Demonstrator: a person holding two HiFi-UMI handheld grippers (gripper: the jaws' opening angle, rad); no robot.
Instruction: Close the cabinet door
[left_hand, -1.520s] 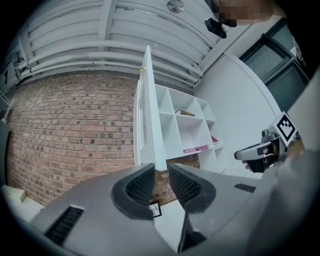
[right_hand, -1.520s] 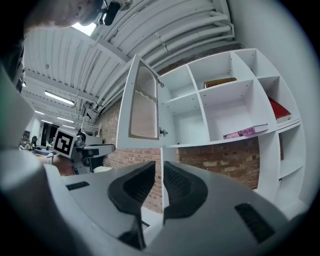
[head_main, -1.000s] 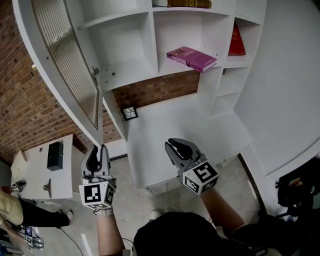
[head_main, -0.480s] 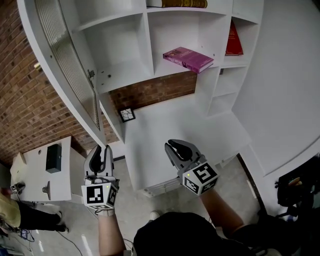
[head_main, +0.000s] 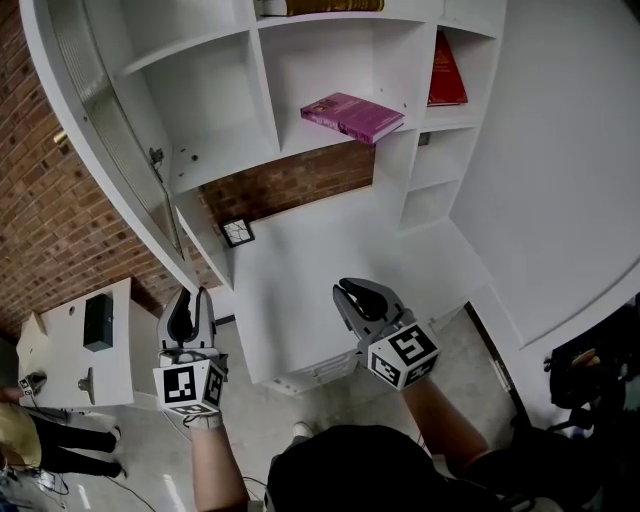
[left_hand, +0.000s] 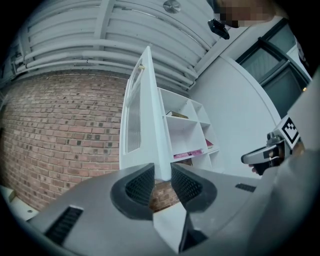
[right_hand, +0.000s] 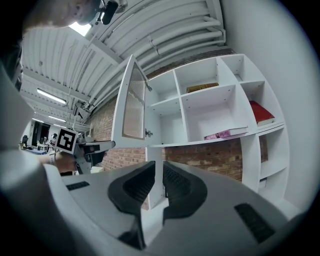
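Note:
The white cabinet door (head_main: 110, 170) with its ribbed glass panel stands open at the left of the shelf unit (head_main: 230, 130). It shows nearly edge-on in the left gripper view (left_hand: 145, 115) and angled in the right gripper view (right_hand: 131, 105). My left gripper (head_main: 190, 298) is at the door's lower corner. Its jaws are opening, and the door's free edge shows in the gap (left_hand: 161, 180) without the pads pressing on it. My right gripper (head_main: 352, 290) hovers over the low white counter (head_main: 320, 250), jaws together (right_hand: 159, 175) with nothing between them.
A pink book (head_main: 352, 115) and a red book (head_main: 445, 70) lie on the shelves. A small marker tile (head_main: 237, 232) sits at the counter's back. A white side table (head_main: 60, 360) with a dark box (head_main: 97, 322) stands at the left, near a person's legs (head_main: 40, 435).
The door has swung toward the shelves and shows more edge-on. My left gripper has followed its lower corner with jaws a little wider. The right gripper looks unchanged.

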